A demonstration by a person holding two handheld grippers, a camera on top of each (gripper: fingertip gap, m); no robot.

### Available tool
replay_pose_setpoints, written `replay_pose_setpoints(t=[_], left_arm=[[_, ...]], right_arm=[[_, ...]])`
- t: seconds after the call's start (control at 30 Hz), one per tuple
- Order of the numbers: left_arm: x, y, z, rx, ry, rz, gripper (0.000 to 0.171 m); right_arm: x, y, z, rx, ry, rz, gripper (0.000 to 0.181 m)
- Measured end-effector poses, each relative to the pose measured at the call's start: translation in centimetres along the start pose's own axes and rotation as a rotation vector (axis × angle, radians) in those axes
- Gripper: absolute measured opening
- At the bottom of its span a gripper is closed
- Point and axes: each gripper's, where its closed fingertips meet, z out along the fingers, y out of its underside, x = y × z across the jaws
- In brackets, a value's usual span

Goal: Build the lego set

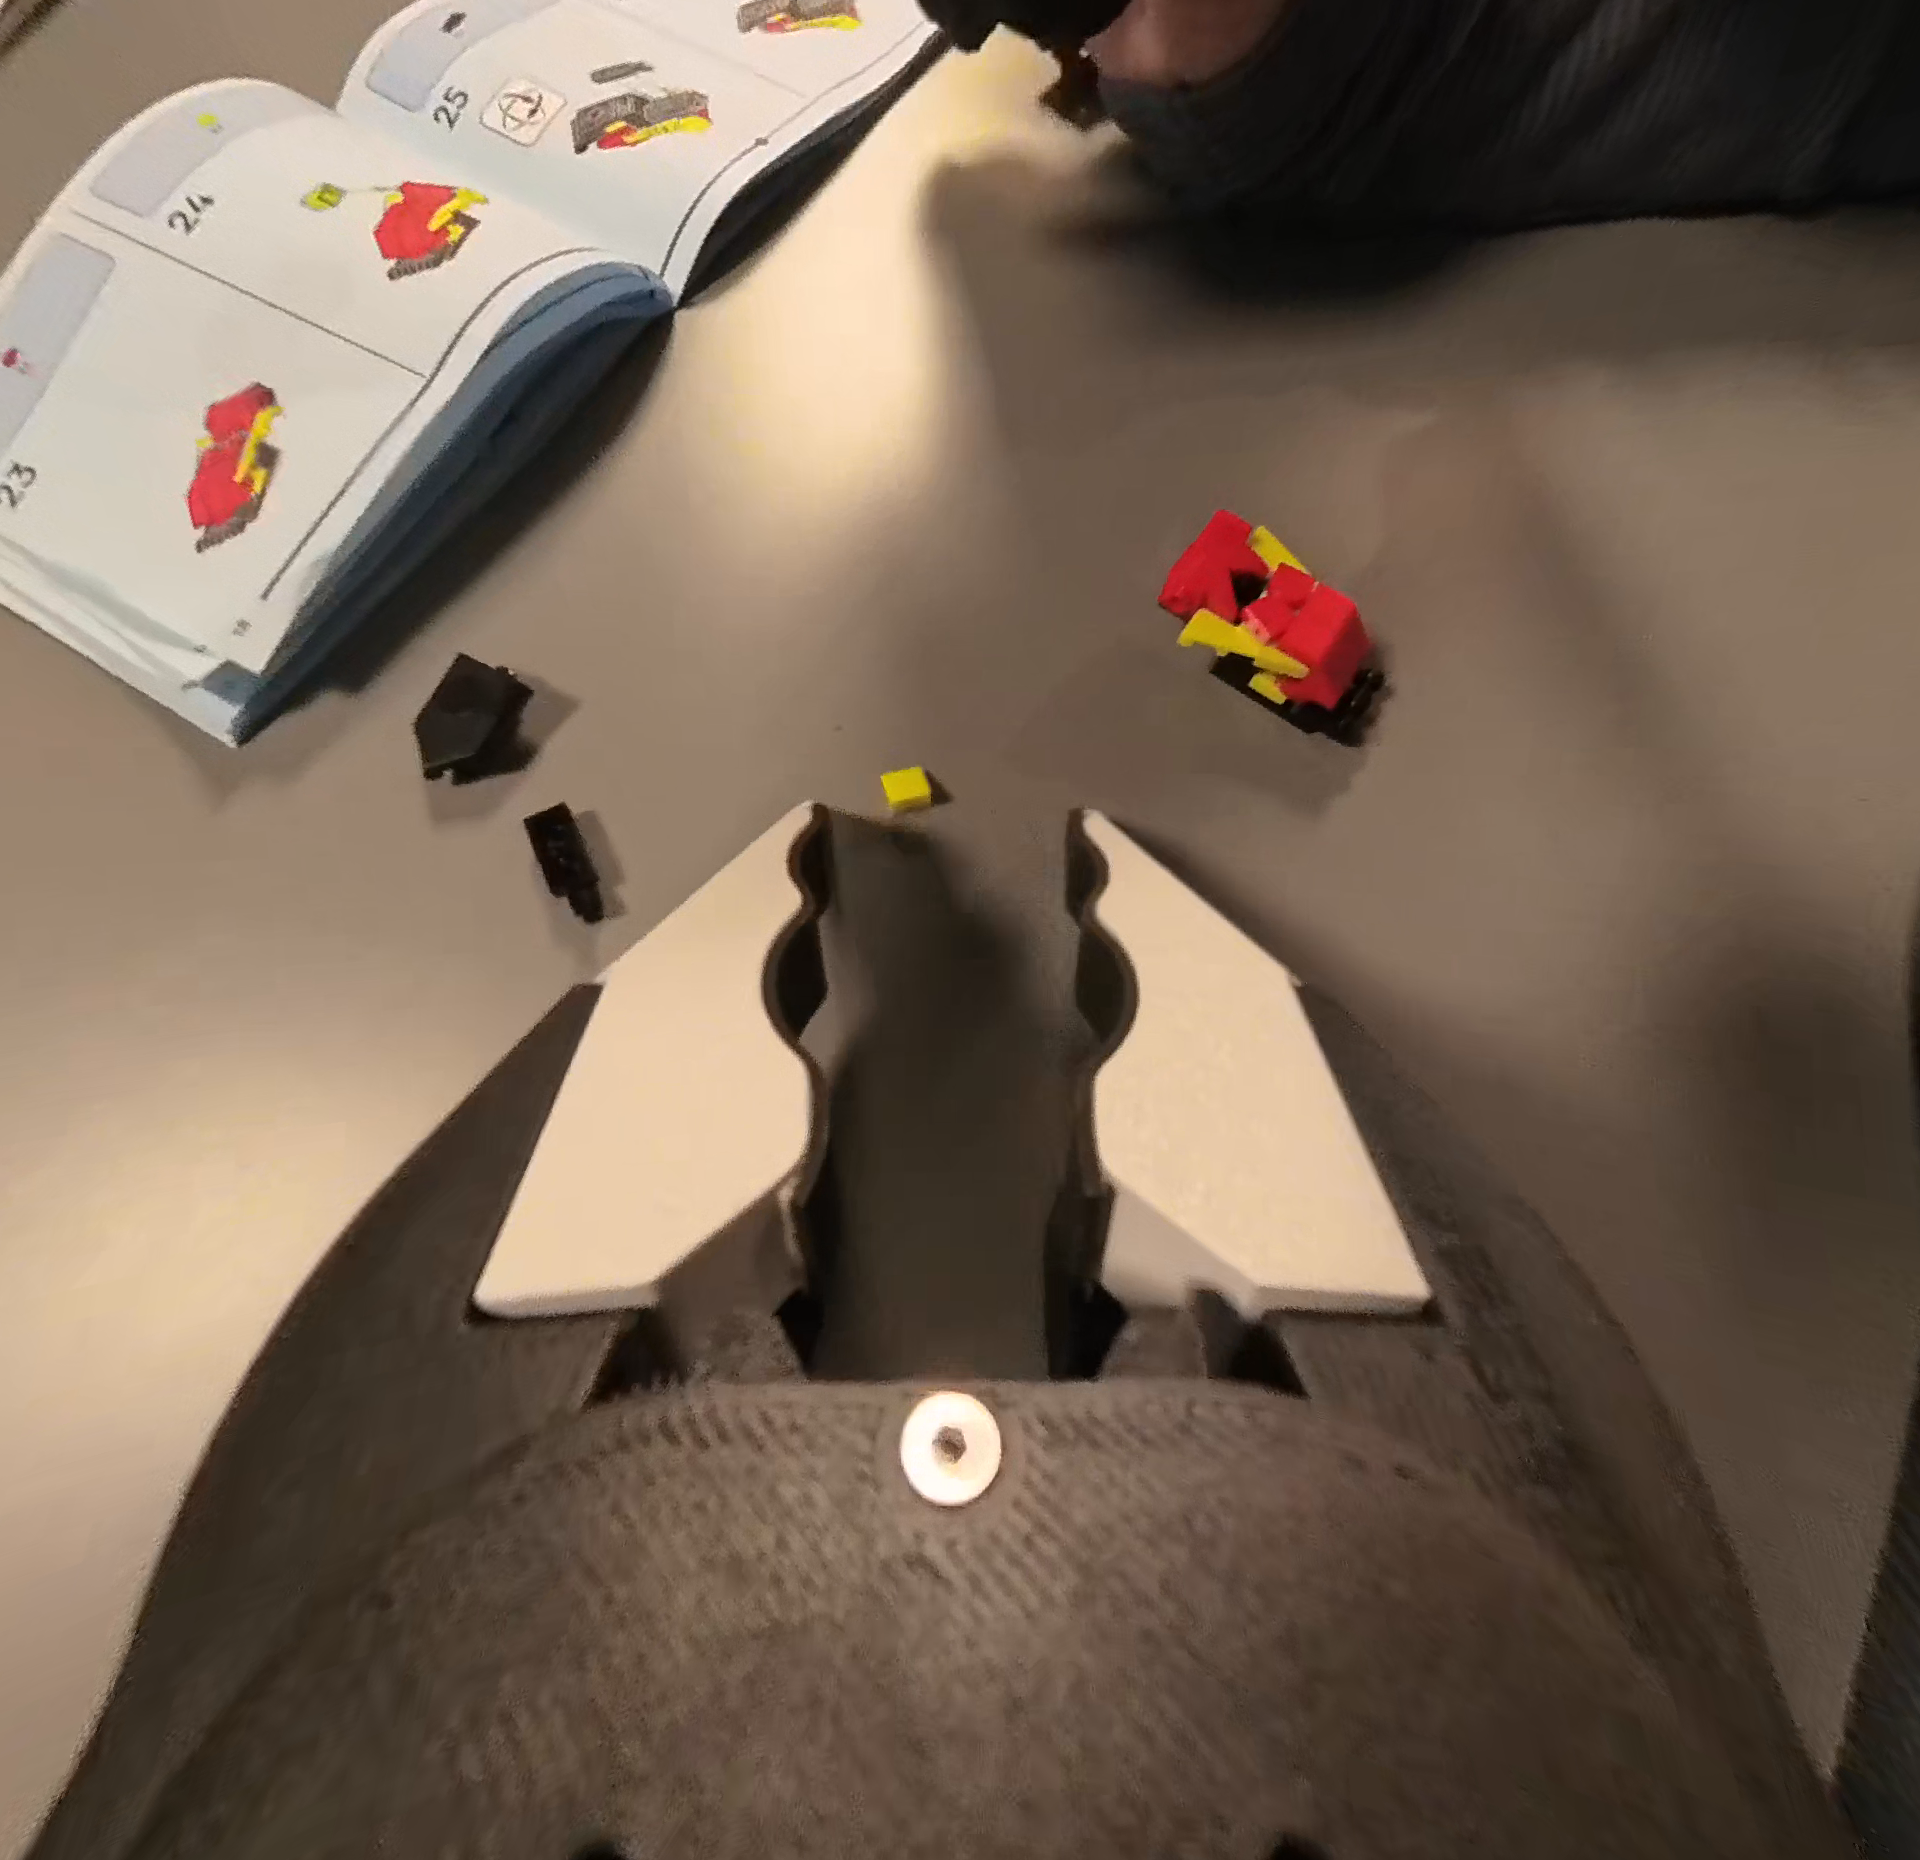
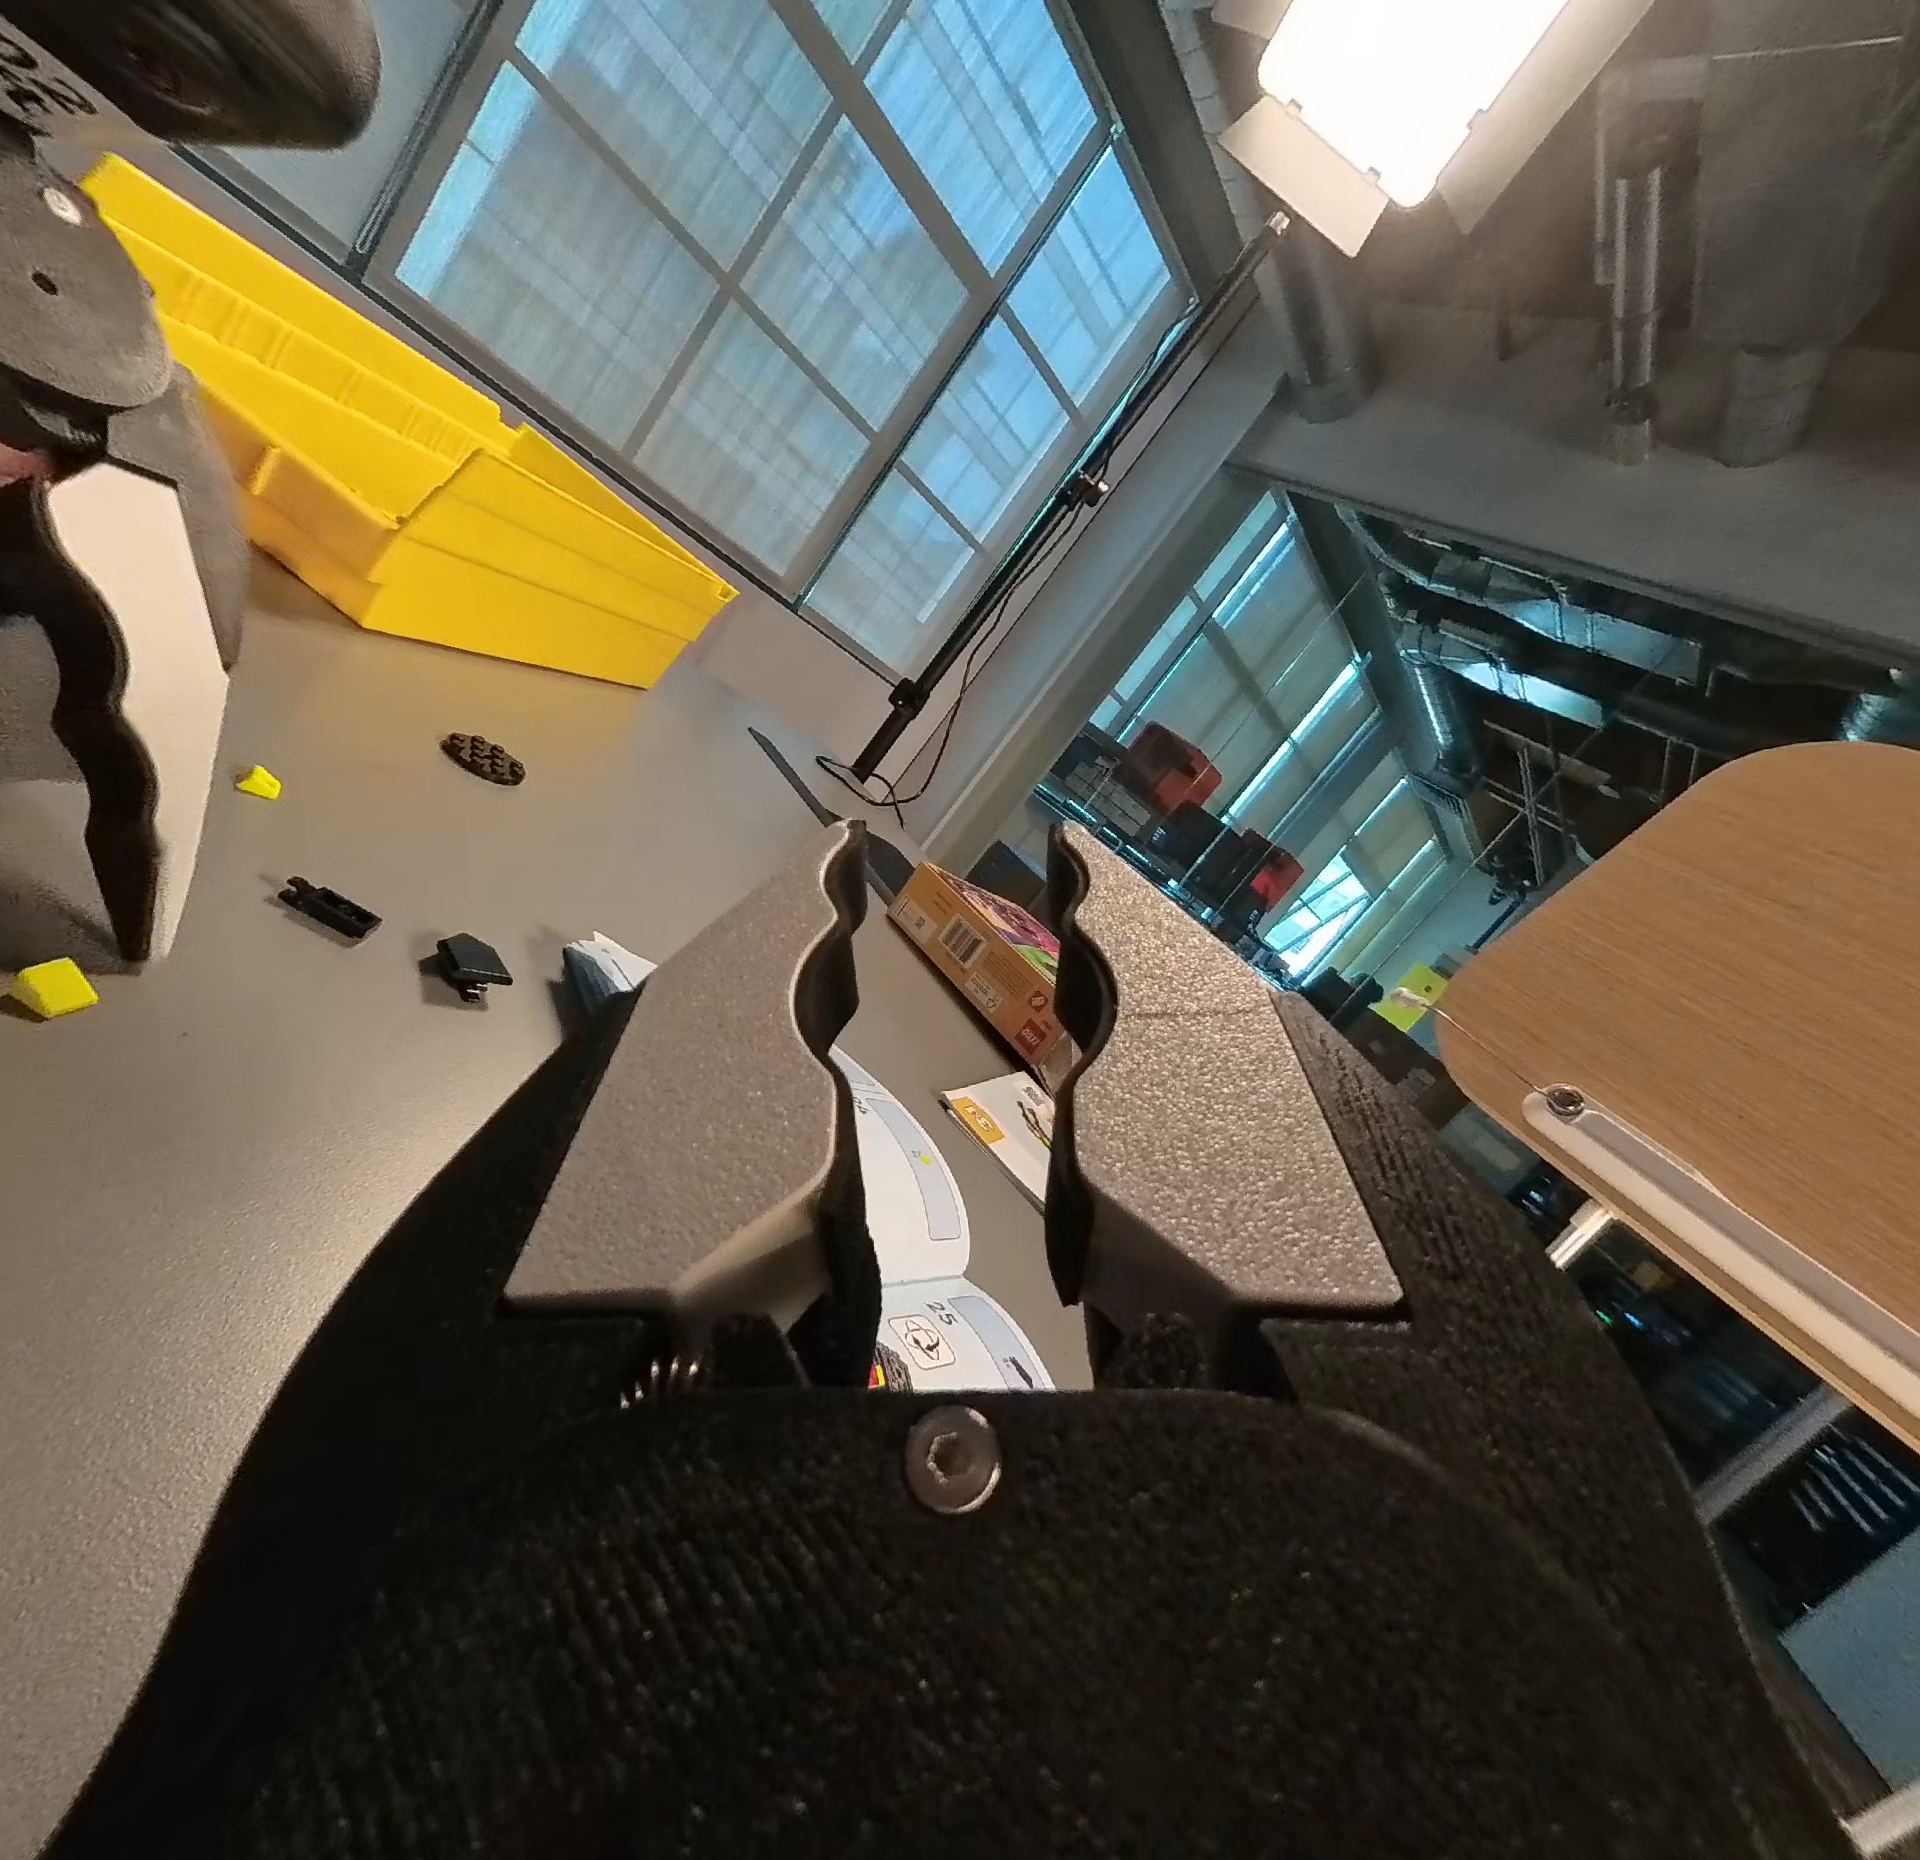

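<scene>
Grey hand-held gripper apparently empty, agape

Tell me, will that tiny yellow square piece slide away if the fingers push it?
Probably. The tiny yellow square plastic piece looks light and lies loose on the smooth grey table, so it may skid. Being flat, it likely won't roll, but may be hard to pinch.

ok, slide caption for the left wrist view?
Open left gripper nears small yellow piece; red-yellow model and instruction booklet beyond.

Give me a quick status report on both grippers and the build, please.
Left gripper open, empty, small yellow piece just ahead. Right gripper open, empty, pointing up off table. Red-and-yellow model untouched. Nothing blocking.
</scene>
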Motion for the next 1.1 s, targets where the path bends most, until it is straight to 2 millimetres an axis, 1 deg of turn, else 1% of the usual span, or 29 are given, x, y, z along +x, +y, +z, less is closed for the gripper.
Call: replay_pose_setpoints(t=[0.1, 0.13, 0.17, 0.2, 0.27, 0.33, 0.43, 0.5, 0.63, 0.7, 0.83, 0.9, 0.93, 1.03, 1.1], left_arm=[[0.4, 0.1, -0.3, 0.009, 0.012, -0.001, 0.065], [0.6, -0.1, -0.5, 0.029, 0.014, 0.02, 0.069], [1.0, -0.6, -0.8, 0.065, 0.022, 0.057, 0.07], [1.8, -1.3, -1.1, 0.117, 0.044, 0.102, 0.069], [4.2, -2.9, -1.5, 0.22, 0.13, 0.177, 0.07], [5.7, -3.3, -0.6, 0.21, 0.183, 0.225, 0.074], [6.5, -3.0, 1.7, 0.099, 0.21, 0.277, 0.08], [6.6, -2.8, 2.8, 0.047, 0.207, 0.305, 0.08], [6.7, -2.8, 3.7, 0.011, 0.218, 0.329, 0.062], [6.8, -2.6, 3.9, -0.009, 0.236, 0.317, 0.054], [6.1, -2.8, 3.5, 0.016, 0.192, 0.28, 0.054], [5.7, -3.4, 2.5, 0.086, 0.187, 0.227, 0.053], [5.7, -3.8, 1.7, 0.132, 0.215, 0.184, 0.053], [5.2, -4.9, -0.8, 0.265, 0.327, 0.032, 0.053], [4.6, -5.5, -2.2, 0.328, 0.383, -0.045, 0.053]], right_arm=[[0.0, -0.1, -0.1, 0.002, 0.0, -0.001, 0.032], [0.0, -0.1, -0.1, 0.003, -0.001, -0.001, 0.032], [0.0, -0.1, -0.1, 0.003, -0.002, -0.002, 0.032], [-0.1, -0.1, -0.1, 0.004, -0.004, -0.004, 0.032], [-0.2, -0.2, -0.1, 0.005, -0.008, -0.008, 0.032], [-0.3, -0.2, -0.1, 0.004, -0.009, -0.011, 0.032], [-0.3, -0.2, 0.0, 0.003, -0.012, -0.013, 0.032], [-0.3, -0.2, -0.1, 0.004, -0.013, -0.013, 0.032], [-0.4, -0.2, -0.1, 0.003, -0.016, -0.011, 0.032], [-0.4, -0.2, -0.1, 0.002, -0.017, -0.011, 0.032], [-0.7, -0.6, -0.2, 0.018, -0.028, -0.015, 0.032], [-1.6, -1.5, -0.4, 0.065, -0.073, -0.02, 0.035], [-2.4, -2.3, -0.6, 0.1, -0.115, -0.027, 0.038], [-6.2, -4.4, -1.7, 0.206, -0.302, -0.078, 0.05], [-8.9, -5.0, -2.5, 0.234, -0.423, -0.153, 0.055]])
